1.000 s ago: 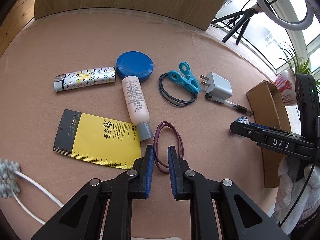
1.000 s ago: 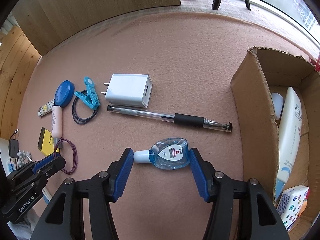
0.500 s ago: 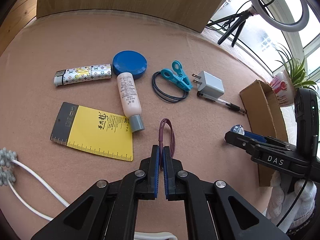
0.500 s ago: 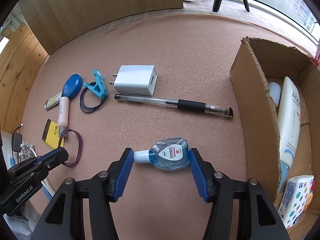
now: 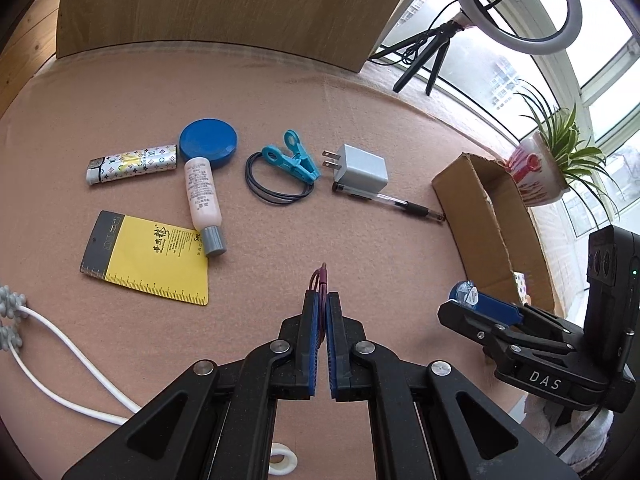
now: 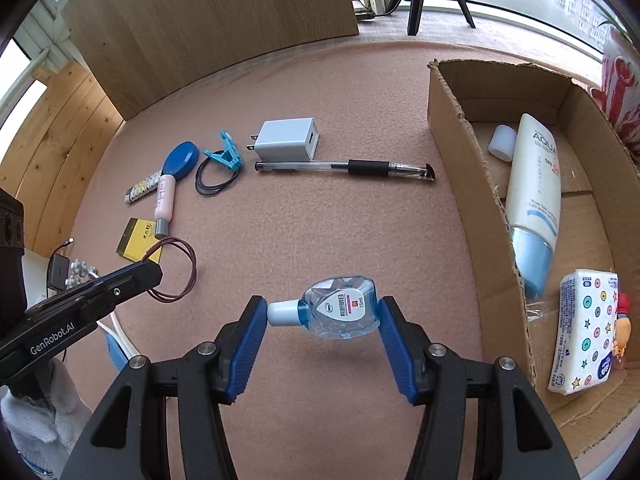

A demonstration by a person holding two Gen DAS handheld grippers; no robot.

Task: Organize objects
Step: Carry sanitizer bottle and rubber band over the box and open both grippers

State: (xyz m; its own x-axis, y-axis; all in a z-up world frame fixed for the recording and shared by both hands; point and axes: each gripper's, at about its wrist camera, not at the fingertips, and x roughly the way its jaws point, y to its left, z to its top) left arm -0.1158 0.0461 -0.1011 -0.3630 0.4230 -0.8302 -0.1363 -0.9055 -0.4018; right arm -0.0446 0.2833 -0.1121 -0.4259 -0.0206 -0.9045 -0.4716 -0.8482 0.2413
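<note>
Our left gripper [image 5: 323, 300] has just clamped shut on the maroon hair band [image 6: 176, 270] and lifted it off the mat [image 5: 280, 92]; our right gripper [image 6: 322, 314] keeps squeezing the eye-drop bottle [image 6: 340, 310], carried nearer the cardboard box [image 6: 452, 120], so both pieces look ready to drop in

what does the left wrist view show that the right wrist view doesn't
Only the left wrist view shows the ring light and the plant's leaves. Only the right wrist view looks into the cardboard box: a sunscreen tube and a tissue pack. Both show the white charger, the pen, the left gripper shut on the maroon hair tie, and the right gripper shut on the eye-drop bottle.
</note>
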